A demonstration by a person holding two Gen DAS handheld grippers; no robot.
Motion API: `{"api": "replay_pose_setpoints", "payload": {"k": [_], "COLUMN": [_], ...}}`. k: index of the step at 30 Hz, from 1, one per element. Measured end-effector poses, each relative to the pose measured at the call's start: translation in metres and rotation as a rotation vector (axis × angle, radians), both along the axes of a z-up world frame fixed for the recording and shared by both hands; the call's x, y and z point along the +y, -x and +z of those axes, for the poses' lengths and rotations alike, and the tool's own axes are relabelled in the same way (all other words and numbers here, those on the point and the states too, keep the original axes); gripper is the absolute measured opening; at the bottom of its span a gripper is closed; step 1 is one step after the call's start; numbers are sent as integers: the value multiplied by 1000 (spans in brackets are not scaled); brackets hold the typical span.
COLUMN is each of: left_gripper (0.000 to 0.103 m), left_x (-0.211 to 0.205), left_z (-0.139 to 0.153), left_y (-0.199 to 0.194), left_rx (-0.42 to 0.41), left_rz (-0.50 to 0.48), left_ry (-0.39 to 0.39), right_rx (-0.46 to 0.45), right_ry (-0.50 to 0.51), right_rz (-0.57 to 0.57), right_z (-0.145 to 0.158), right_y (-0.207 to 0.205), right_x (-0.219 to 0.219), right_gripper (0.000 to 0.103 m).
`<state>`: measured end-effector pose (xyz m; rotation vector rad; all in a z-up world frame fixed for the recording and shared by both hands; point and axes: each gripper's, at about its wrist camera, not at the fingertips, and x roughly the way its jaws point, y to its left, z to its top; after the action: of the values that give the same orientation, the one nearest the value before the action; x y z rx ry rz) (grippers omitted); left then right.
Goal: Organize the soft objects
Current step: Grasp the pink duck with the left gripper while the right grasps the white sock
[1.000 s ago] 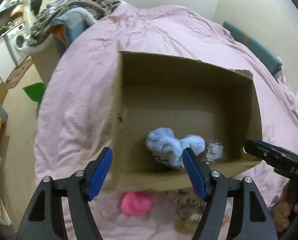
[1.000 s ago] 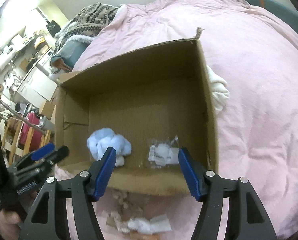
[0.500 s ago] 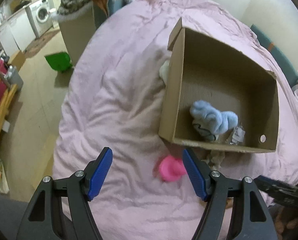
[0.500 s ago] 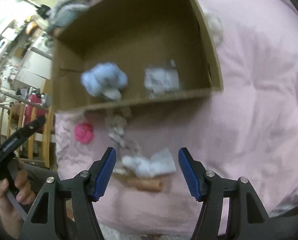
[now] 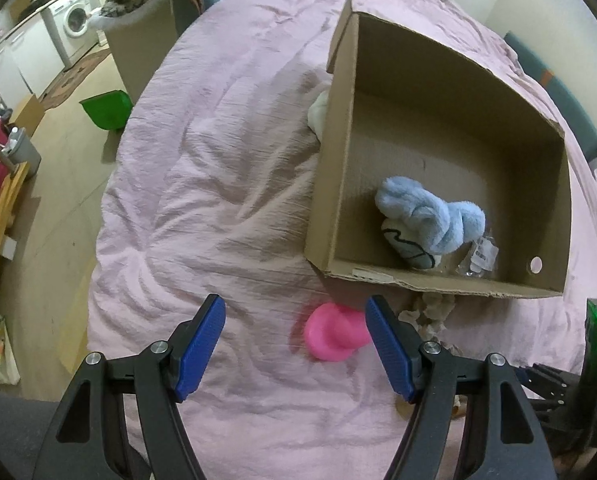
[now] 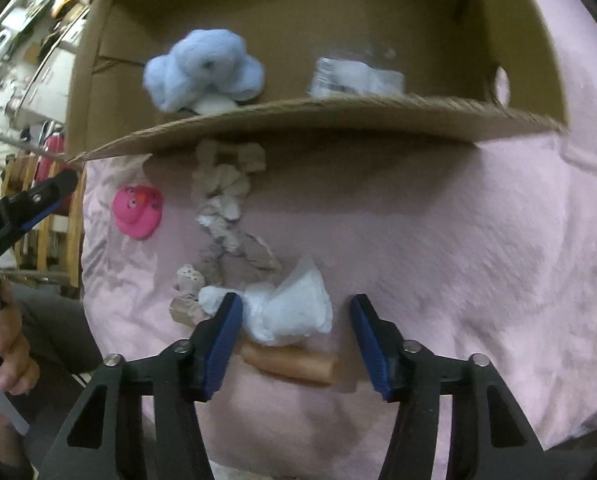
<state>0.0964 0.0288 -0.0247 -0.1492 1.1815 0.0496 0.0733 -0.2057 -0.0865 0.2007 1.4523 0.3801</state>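
Cardboard: the box sits open-topped on the pink bedspread, serving as the collection bin, which accounts for the blue plush toy and a small clear packet lying on its floor near the front wall. The remaining soft things lie on the bedspread just outside that front wall, presumably where they are easiest to reach: a pink toy, a beige knotted rope trailing away from the box, a white cloth piece and a tan cylinder touching its lower edge. Right gripper is spread wide and empty, its jaws bracketing the white cloth piece from either side; judged, this is the line-up for the next pick, with the cloth not yet pinched. Left gripper is also released and holds nothing, hanging above the bedspread with the pink toy near its right finger, likely staged for a following pick. Risk noted: closing on the cloth may also catch the tan cylinder or the rope end, both just beside it. Task judged partly done.
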Motion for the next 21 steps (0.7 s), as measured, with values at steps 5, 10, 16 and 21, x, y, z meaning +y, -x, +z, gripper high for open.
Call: {"api": "replay_pose_setpoints", "payload": {"k": [5, 10, 16, 21], "left_gripper": [70, 70, 70, 70], "left_x": [-3, 0, 0, -16], "left_z": [-3, -5, -7, -19], "left_y": [-3, -4, -5, -5], "left_rx": [7, 14, 14, 46], "left_rz": [-16, -6, -10, -71], "left_ry": [-1, 17, 23, 3], "right_rx": [-20, -81, -255, -308], "right_ry": [-4, -38, -117, -145], "right_rz": [43, 12, -74, -132], "right_z": [8, 33, 77, 90], "right_y": [-1, 4, 3, -3], "right_x": [6, -7, -27, -35], "right_gripper": [23, 20, 20, 20]}}
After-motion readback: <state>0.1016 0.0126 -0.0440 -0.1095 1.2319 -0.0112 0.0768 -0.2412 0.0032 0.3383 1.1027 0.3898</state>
